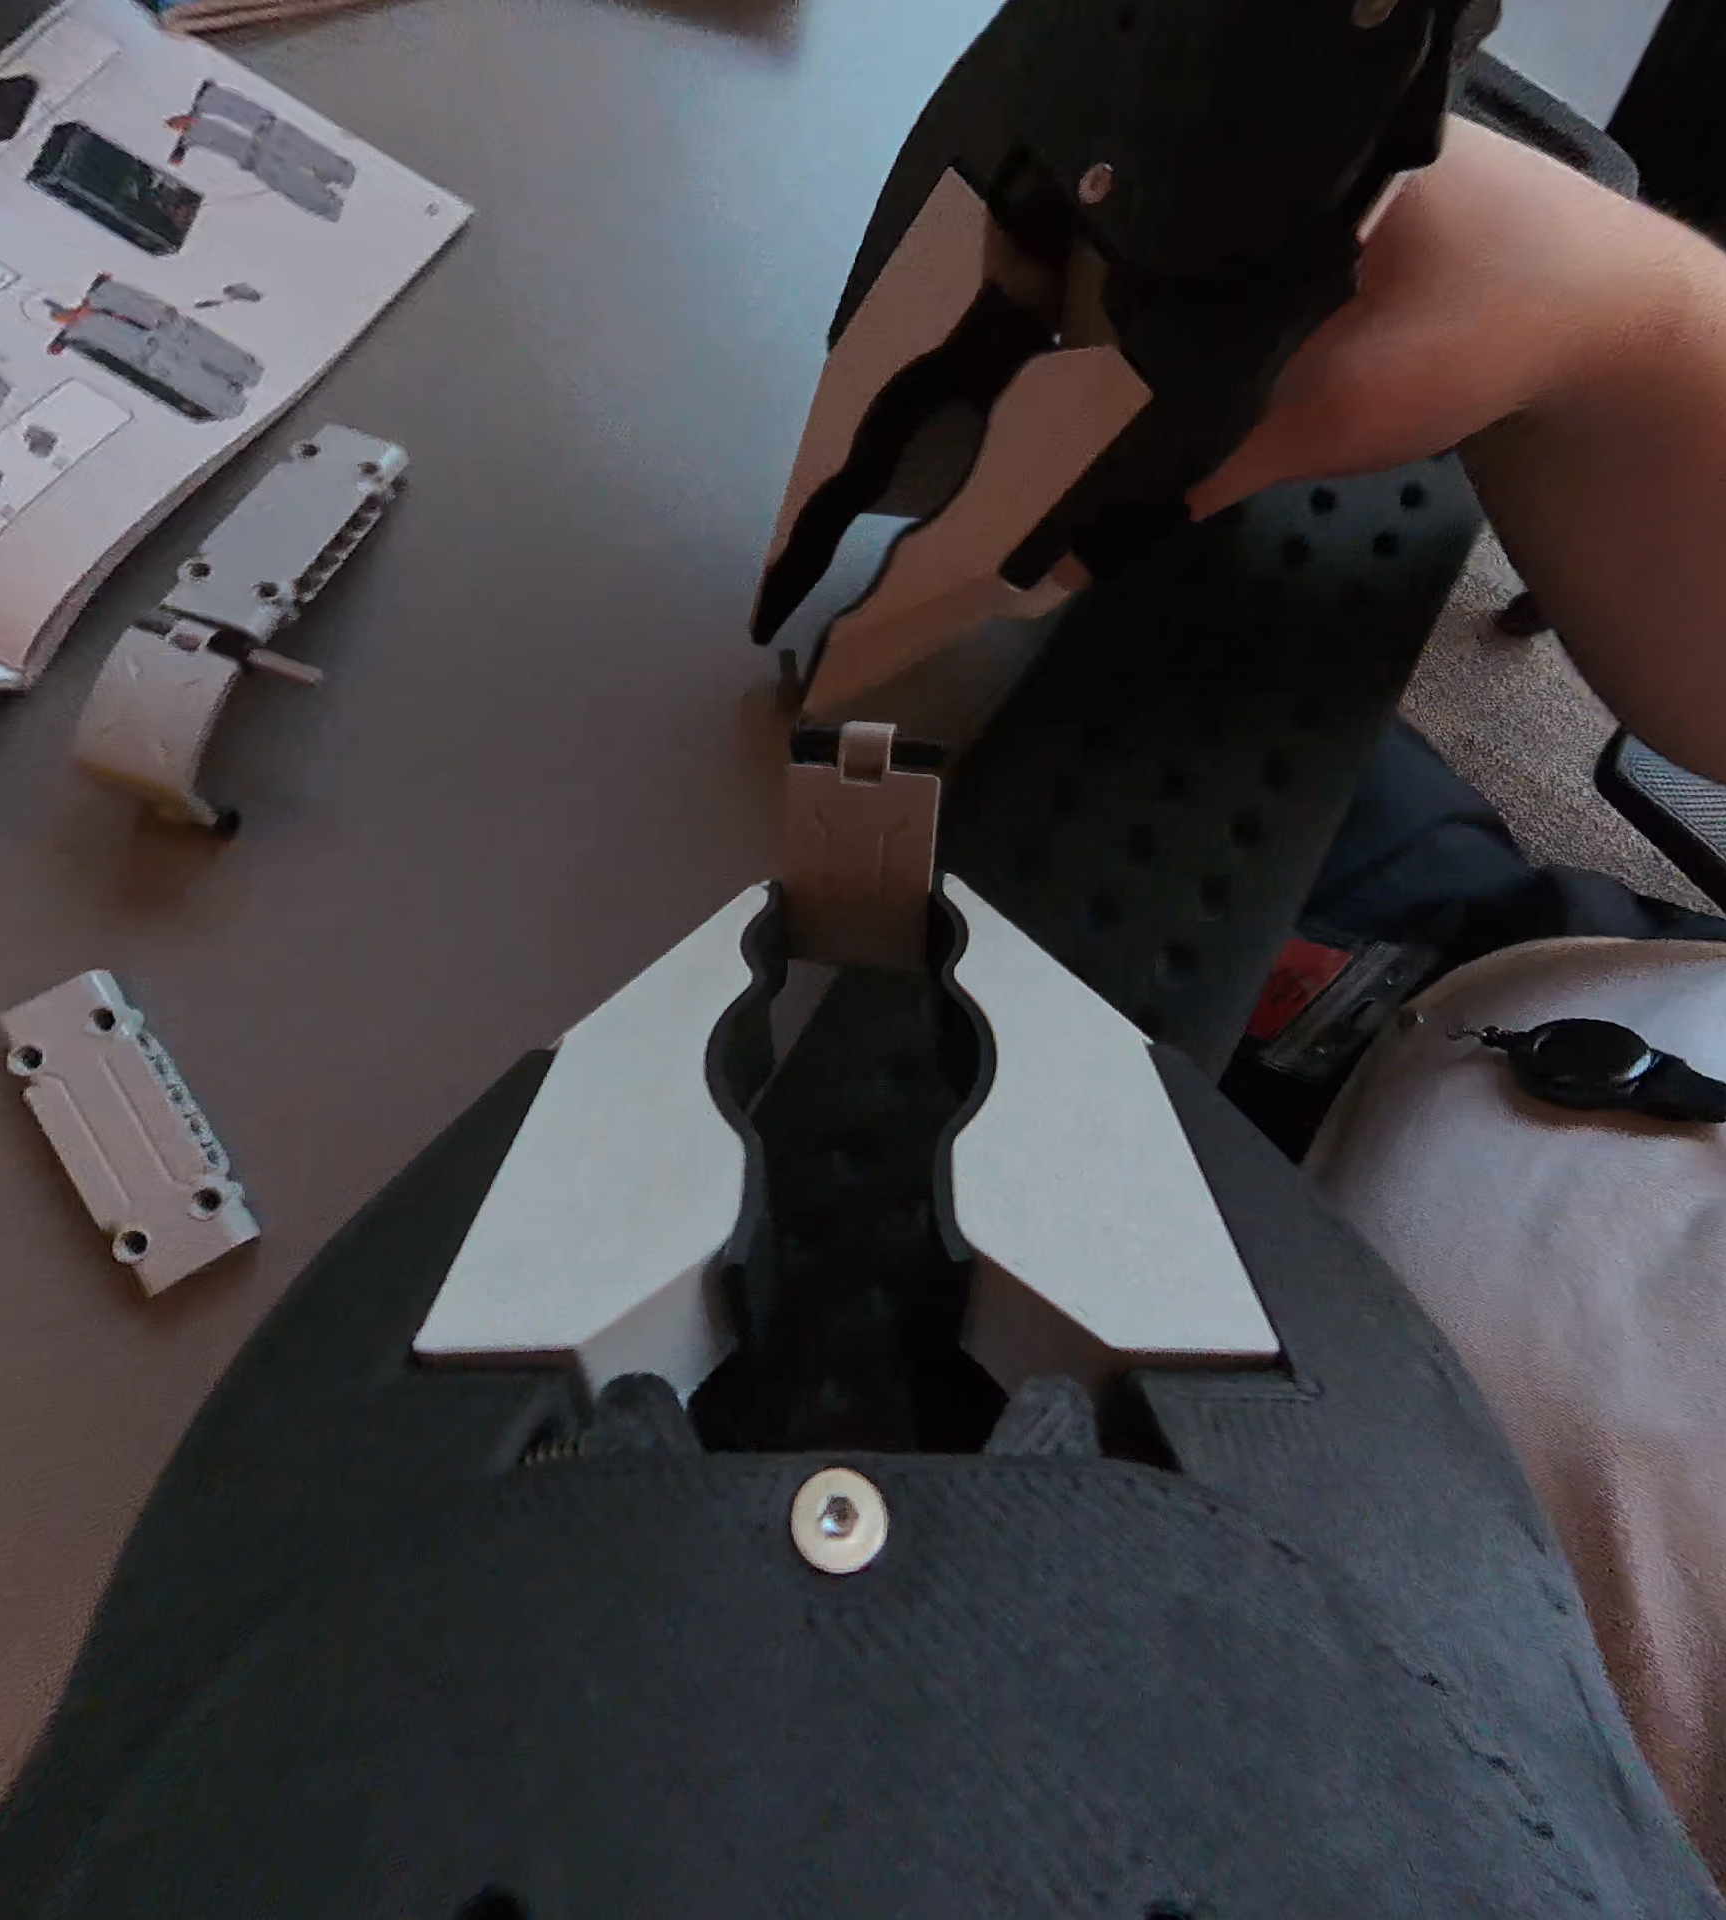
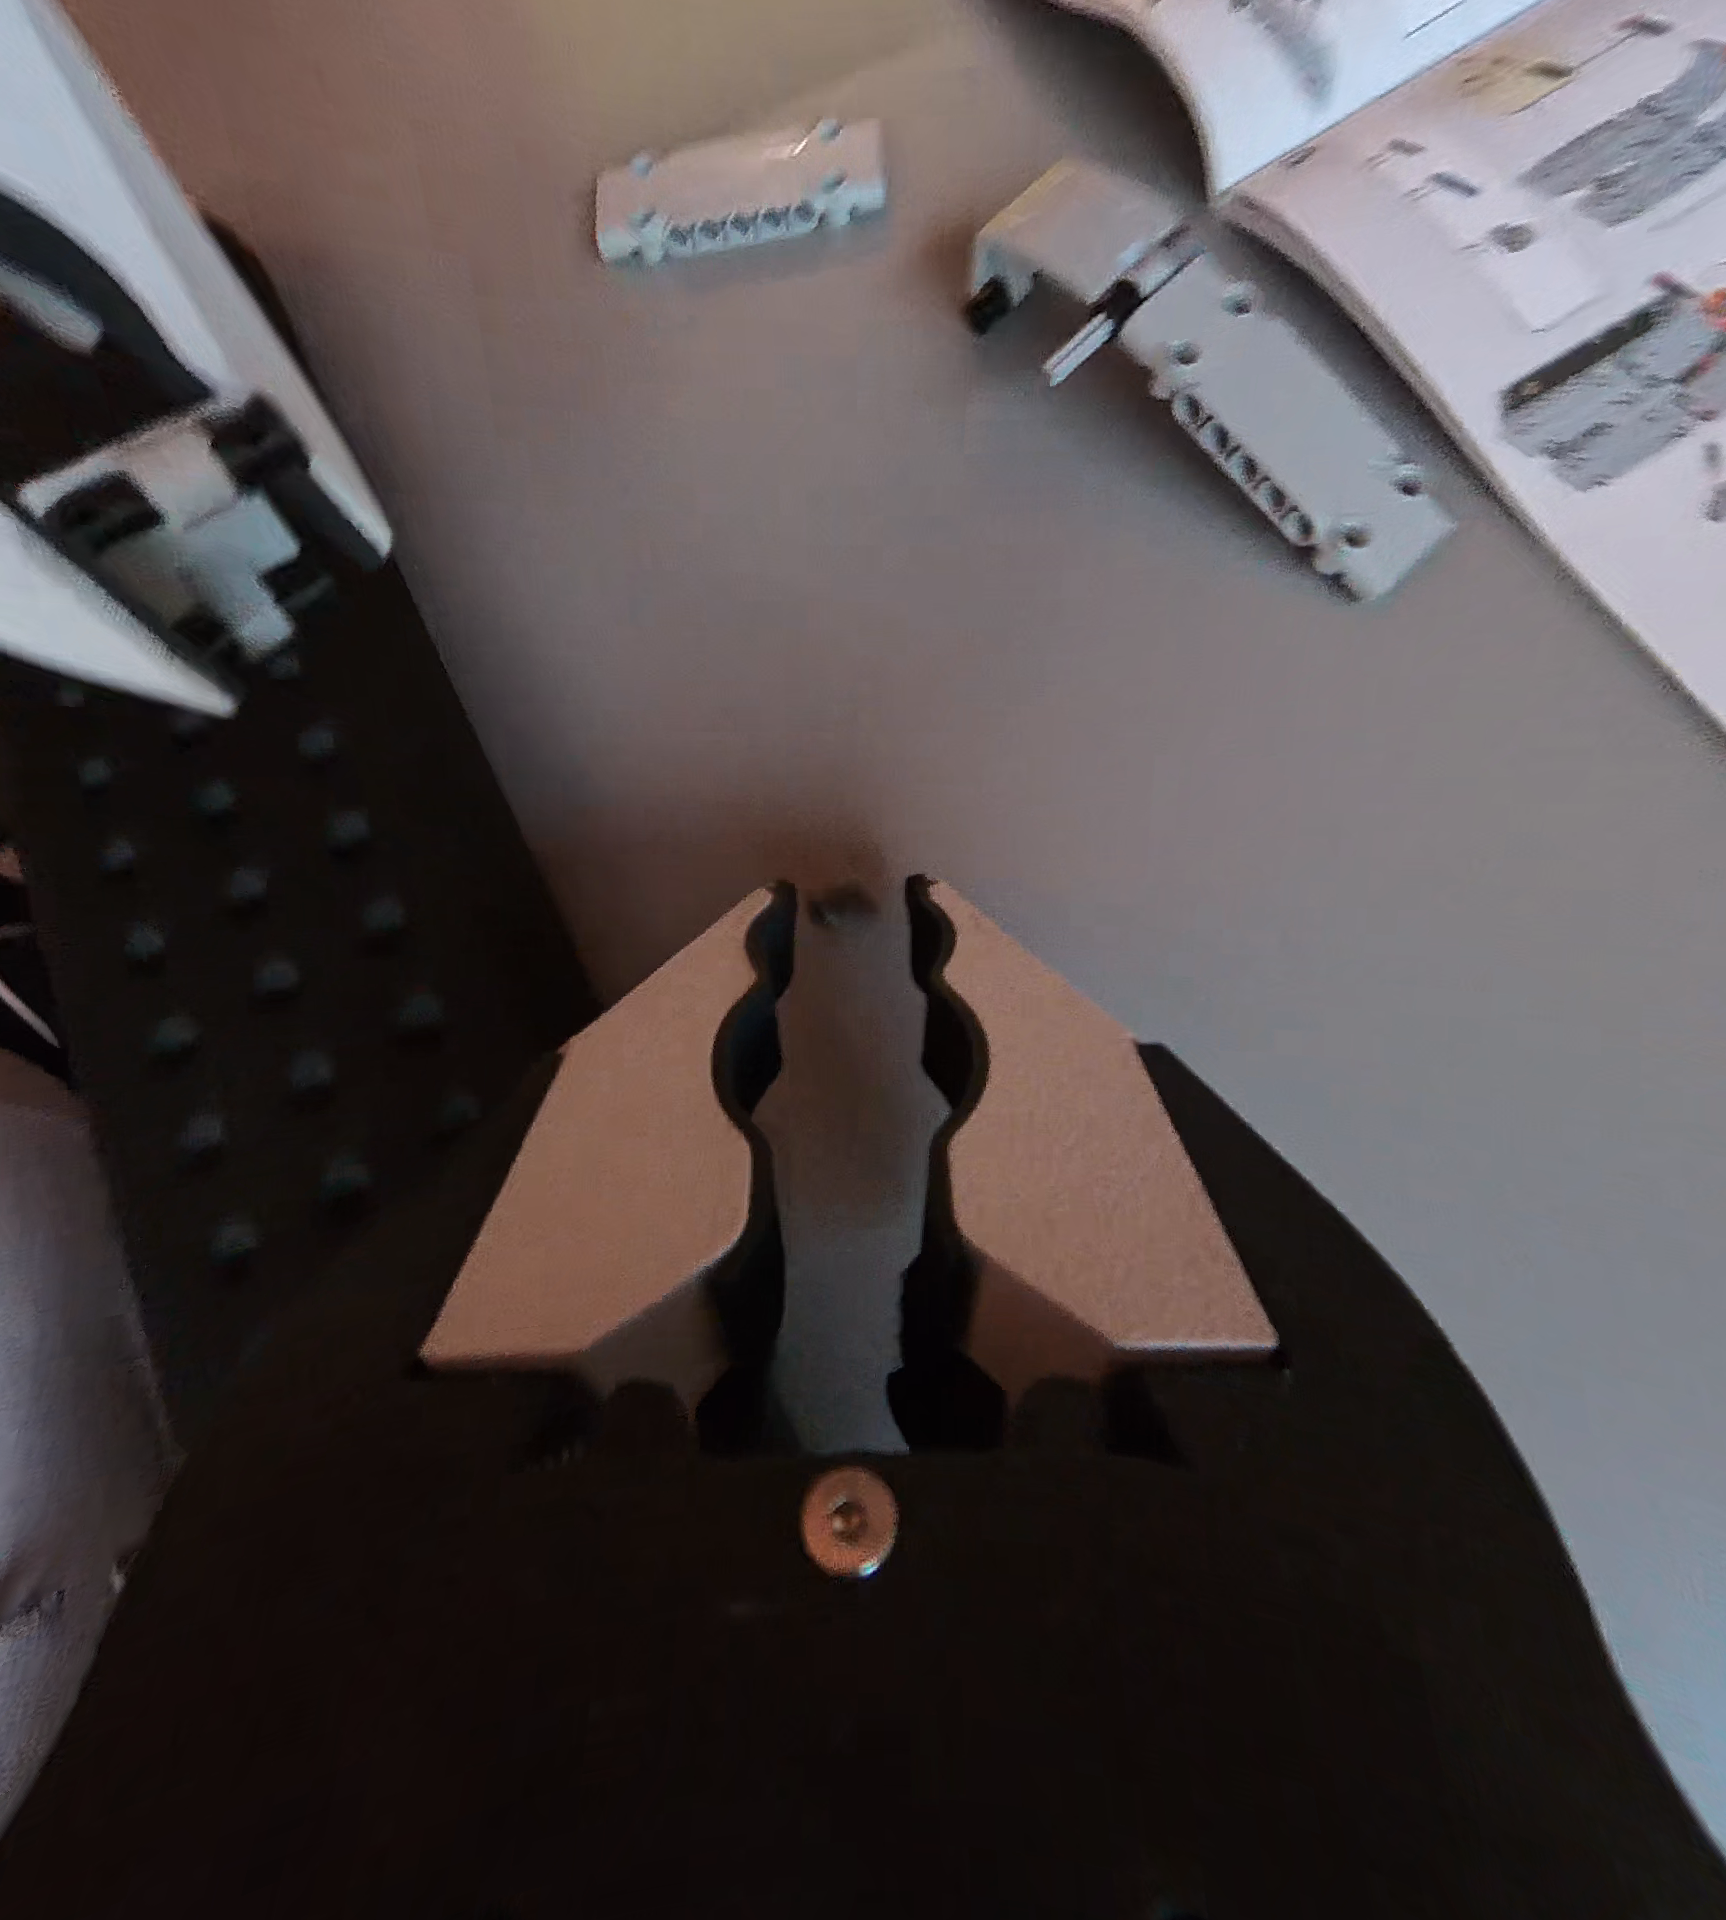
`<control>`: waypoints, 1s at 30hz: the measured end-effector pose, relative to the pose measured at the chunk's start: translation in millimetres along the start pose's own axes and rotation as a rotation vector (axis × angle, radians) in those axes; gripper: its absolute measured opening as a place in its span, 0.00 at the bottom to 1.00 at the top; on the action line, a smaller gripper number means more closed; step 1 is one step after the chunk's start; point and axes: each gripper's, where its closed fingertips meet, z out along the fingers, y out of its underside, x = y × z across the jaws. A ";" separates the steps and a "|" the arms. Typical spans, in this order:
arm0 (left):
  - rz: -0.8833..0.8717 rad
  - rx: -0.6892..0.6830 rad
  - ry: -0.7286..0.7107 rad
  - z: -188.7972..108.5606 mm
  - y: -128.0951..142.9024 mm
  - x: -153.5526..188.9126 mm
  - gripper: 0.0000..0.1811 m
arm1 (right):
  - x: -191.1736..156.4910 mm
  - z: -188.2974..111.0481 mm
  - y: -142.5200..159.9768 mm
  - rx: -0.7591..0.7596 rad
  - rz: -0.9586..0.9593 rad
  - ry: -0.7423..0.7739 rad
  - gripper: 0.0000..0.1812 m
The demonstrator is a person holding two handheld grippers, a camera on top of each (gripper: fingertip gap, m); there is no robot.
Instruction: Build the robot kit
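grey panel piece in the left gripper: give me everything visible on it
The grey panel piece looks like matte plastic: a flat rectangular plate with faint moulded lines and a small tab at its far end, where a black pin crosses it. It is clamped between the fingertips of the left gripper, pointing away from the camera above the black perforated board. The right wrist view, blurred, shows black connectors on it. The right gripper hangs just beyond it; contact is unclear.

An open instruction booklet (image 1: 111,291) lies on the dark brown table (image 1: 578,312). Just beside the booklet lies a grey assembly of a panel and a curved piece (image 1: 235,613). A single grey panel with holes (image 1: 126,1132) lies farther from the booklet, apart from the assembly.
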 end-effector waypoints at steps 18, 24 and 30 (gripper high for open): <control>-0.138 0.096 -0.025 -14.4 37.9 -45.6 0.14 | 11.6 11.1 -38.7 0.058 -0.574 -0.455 0.10; -0.170 0.126 -0.089 -27.5 41.9 -43.2 0.14 | 11.9 26.9 -27.4 -0.015 -0.611 -0.531 0.06; -0.167 0.127 -0.121 -26.9 39.3 -48.9 0.14 | -13.6 34.8 -20.5 -0.023 -0.612 -0.570 0.00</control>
